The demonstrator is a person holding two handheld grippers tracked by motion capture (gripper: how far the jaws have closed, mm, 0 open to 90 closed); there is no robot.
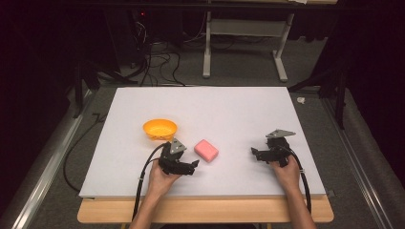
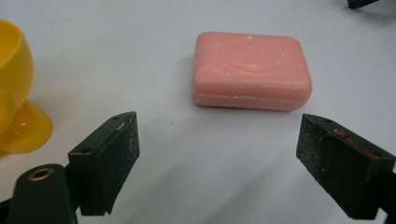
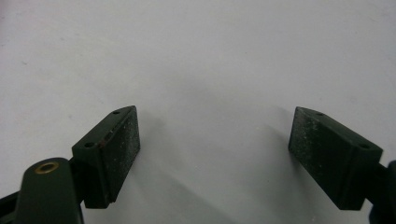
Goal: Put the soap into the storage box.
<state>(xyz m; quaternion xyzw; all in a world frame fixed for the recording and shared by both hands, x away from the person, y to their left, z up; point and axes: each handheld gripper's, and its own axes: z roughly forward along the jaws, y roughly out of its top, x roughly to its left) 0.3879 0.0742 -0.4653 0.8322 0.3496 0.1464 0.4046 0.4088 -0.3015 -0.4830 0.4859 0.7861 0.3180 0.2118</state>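
Note:
A pink bar of soap (image 1: 206, 150) lies flat on the white table (image 1: 229, 109), just right of an orange-yellow bowl (image 1: 160, 129). My left gripper (image 1: 193, 166) rests low near the front edge, pointing right toward the soap. In the left gripper view the soap (image 2: 252, 70) lies a short way ahead of the left gripper (image 2: 217, 158), whose jaws stand open with nothing between them; the bowl (image 2: 14, 93) is at the left edge. My right gripper (image 1: 255, 152) sits at the table's right, open over bare table, as the right gripper view (image 3: 215, 154) confirms.
The white board lies on a wooden tabletop (image 1: 205, 212) whose front strip shows below it. Cables trail from both grippers toward the person. Beyond the table are a white stand (image 1: 243, 33) and floor cables (image 1: 157, 62).

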